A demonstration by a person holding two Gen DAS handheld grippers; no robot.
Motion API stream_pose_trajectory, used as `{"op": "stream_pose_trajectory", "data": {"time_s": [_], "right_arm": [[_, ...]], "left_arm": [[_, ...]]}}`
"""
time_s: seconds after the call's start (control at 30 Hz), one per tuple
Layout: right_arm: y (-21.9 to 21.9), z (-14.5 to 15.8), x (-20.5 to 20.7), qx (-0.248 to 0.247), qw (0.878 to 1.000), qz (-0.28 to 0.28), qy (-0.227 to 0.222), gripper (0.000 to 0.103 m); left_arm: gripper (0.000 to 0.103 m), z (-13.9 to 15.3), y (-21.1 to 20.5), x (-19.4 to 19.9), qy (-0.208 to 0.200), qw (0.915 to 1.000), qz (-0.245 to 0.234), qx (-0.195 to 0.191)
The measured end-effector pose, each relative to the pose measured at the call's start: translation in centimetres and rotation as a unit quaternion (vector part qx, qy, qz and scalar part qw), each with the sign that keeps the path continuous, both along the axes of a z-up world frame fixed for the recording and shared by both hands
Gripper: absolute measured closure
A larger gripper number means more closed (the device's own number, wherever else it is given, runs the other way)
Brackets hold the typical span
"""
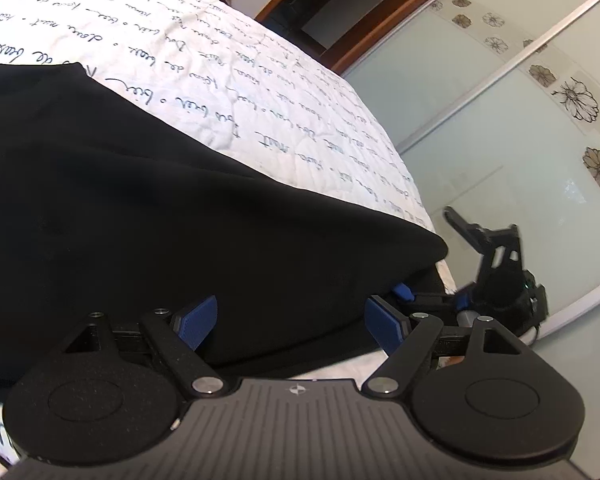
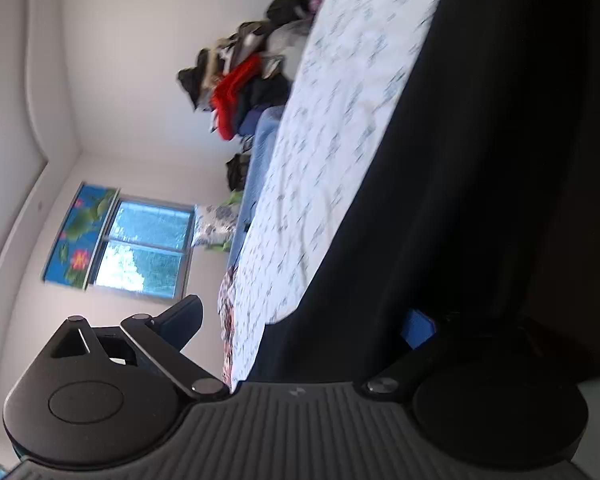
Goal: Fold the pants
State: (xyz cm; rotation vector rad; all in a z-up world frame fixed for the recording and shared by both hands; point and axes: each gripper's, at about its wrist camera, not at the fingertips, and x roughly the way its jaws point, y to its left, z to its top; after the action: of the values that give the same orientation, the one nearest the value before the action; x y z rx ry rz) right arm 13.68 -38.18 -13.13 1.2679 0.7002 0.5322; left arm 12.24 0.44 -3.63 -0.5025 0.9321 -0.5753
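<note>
pants (image 1: 140, 208): black | bedspread (image 1: 228, 80): cursive script, unreadable | both jaws spread, gripping nothing

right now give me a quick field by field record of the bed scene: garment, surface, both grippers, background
garment: black pants, spread on the bed, reaching its near edge
surface: white bedspread printed with handwriting
left gripper: open, blue pads apart, the pants' edge lies between them
right gripper: open wide, at the pants' edge by the bed corner
background: pile of clothes at the far end; window; floral wardrobe door
</note>
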Motion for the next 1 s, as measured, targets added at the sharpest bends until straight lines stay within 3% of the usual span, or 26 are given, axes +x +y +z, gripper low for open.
{"op": "stream_pose_trajectory", "data": {"time_s": [0.1, 0.17, 0.23, 0.3, 0.33, 0.4, 0.5, 0.57, 0.63, 0.7, 0.83, 0.9, 1.0], "right_arm": [[0.1, -0.3, -0.3, 0.039, 0.999, 0.0, -0.014, 0.001], [-1.6, -1.6, -0.1, 0.124, 0.992, -0.03, -0.02, 0.001], [-3.5, -3.8, -0.5, 0.202, 0.975, -0.084, -0.023, 0.001], [-4.9, -6.3, -0.7, 0.292, 0.948, -0.127, -0.012, 0.001], [-5.0, -6.4, -0.8, 0.301, 0.944, -0.133, -0.013, 0.001], [-4.2, -4.9, -0.8, 0.242, 0.962, -0.124, -0.023, 0.001], [-1.5, -2.6, 0.3, 0.172, 0.983, -0.06, -0.011, 0.001], [-0.4, -1.7, 1.2, 0.156, 0.987, -0.038, -0.011, 0.0], [-1.0, -1.3, 1.4, 0.132, 0.989, -0.064, -0.026, 0.0], [-2.7, -2.2, 0.8, 0.165, 0.98, -0.109, -0.033, 0.001], [-6.6, -4.8, -1.0, 0.282, 0.943, -0.165, -0.064, 0.001], [-8.1, -5.3, -1.6, 0.296, 0.935, -0.178, -0.078, 0.001], [-9.3, -6.1, -1.4, 0.317, 0.928, -0.186, -0.064, 0.001]], "left_arm": [[0.022, -0.5, -0.2, 1.2, 0.004, 1.0, 0.004, 0.0], [0.022, -0.9, -0.1, 1.6, 0.007, 0.9999, 0.008, 0.001], [0.022, -1.4, 0.0, 1.6, 0.011, 0.9999, 0.011, 0.004], [0.022, -1.4, 0.1, 1.4, 0.009, 0.9999, 0.012, 0.006], [0.022, -1.1, 0.1, 1.4, 0.006, 0.9999, 0.011, 0.007], [0.022, -0.4, -0.1, 1.4, -0.011, 0.9999, 0.008, 0.0], [0.021, 0.2, -0.7, 1.8, -0.027, 0.9996, 0.006, -0.007], [0.021, 0.0, -1.1, 2.0, -0.019, 0.9998, 0.005, -0.005], [0.02, -0.4, -1.3, 2.0, -0.015, 0.9999, 0.005, 0.004], [0.02, -0.9, -1.2, 2.0, -0.007, 0.9998, 0.007, 0.015], [0.019, -1.6, -0.6, 1.9, 0.0, 0.9999, 0.01, 0.011], [0.018, -1.5, -0.7, 1.8, 0.001, 0.9999, 0.008, 0.014], [0.017, -1.4, -0.7, 1.8, 0.002, 0.9998, 0.006, 0.018]]}}
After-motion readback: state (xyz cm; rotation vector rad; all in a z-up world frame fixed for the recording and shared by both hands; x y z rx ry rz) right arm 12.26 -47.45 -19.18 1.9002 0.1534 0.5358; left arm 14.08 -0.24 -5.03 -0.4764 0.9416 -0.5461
